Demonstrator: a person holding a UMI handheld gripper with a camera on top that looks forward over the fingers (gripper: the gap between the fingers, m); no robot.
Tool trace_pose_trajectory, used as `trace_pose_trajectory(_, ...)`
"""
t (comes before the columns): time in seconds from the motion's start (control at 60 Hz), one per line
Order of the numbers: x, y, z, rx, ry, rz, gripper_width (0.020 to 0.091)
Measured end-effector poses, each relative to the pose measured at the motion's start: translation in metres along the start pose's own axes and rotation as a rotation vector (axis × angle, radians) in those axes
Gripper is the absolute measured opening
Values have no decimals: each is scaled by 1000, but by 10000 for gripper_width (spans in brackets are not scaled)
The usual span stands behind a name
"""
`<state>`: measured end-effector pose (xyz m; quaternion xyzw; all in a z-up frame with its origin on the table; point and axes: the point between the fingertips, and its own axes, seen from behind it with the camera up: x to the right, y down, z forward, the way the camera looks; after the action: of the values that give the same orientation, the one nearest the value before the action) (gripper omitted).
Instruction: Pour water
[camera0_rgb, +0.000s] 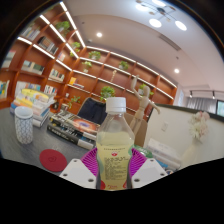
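A clear plastic bottle (115, 140) with a white cap and pale yellowish liquid stands upright between my fingers. It carries a red and white label. My gripper (113, 170) is shut on the bottle, with both magenta pads (90, 163) pressing its sides at label height. The bottle hangs a little above the grey table (40, 140). A clear glass with a dotted pattern (24, 124) stands on the table, well off to the left of the bottle and beyond the fingers.
A red round coaster (52, 158) lies on the table left of the fingers. Stacked books and boxes (72, 125) sit behind the bottle. Lit wooden shelves (90, 70) with plants line the far wall. A white counter (185, 130) runs to the right.
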<state>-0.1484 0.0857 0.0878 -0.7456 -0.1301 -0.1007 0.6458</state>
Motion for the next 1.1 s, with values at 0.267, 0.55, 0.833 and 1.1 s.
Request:
trace_pose_trajectory(0.267,-68,-51,-2,26,-37,-565,349)
trace_pose_trajectory(0.55,-125,-105,4,132,2,-1225,353)
trace_pose_trajectory(0.833,-154,-138,11,248,115,-1757,354)
trace_pose_trajectory(1.1,-162,-137,11,246,156,-1876,355)
